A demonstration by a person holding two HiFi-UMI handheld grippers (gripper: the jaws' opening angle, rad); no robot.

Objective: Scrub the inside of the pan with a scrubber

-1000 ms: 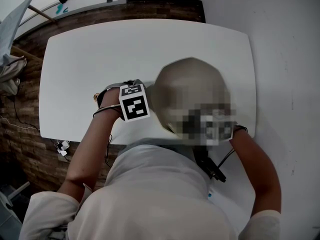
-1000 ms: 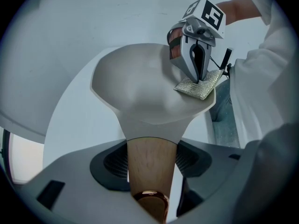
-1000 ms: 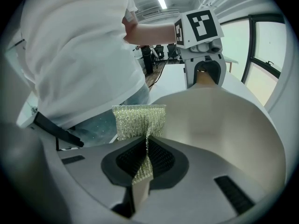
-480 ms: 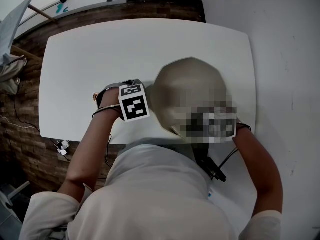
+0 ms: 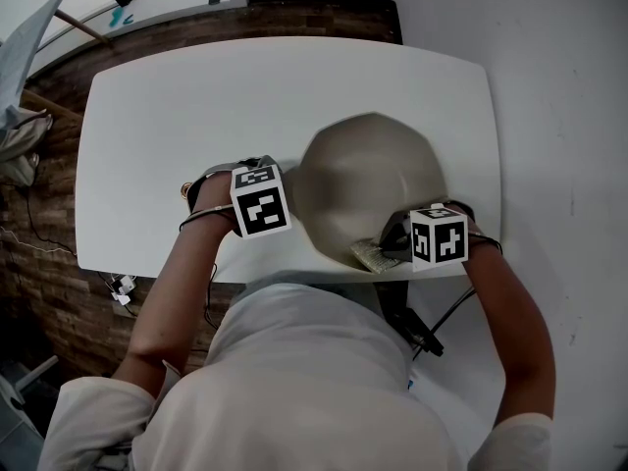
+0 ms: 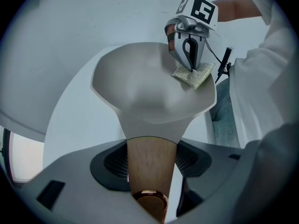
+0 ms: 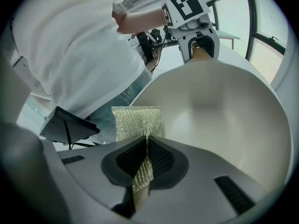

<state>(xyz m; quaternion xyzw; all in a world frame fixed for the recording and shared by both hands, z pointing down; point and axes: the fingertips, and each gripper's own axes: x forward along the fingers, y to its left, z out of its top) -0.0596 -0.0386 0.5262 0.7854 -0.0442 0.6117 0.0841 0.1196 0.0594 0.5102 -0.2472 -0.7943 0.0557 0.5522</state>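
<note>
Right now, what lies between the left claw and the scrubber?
Only the bare inside of the pan, seen in both gripper views; the left claw grips its handle.

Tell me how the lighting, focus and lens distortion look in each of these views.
Head view: soft even light, sharp, gentle shading inside the pan. Left gripper view: fisheye bending, dark corners, the wooden handle near the lens slightly soft. Right gripper view: same fisheye, bright windows at top right, scrubber sparkles.

Right tongs (image 5: 391, 247) touch the scrubber (image 5: 371, 256) at the pan's (image 5: 368, 175) near rim.
</note>
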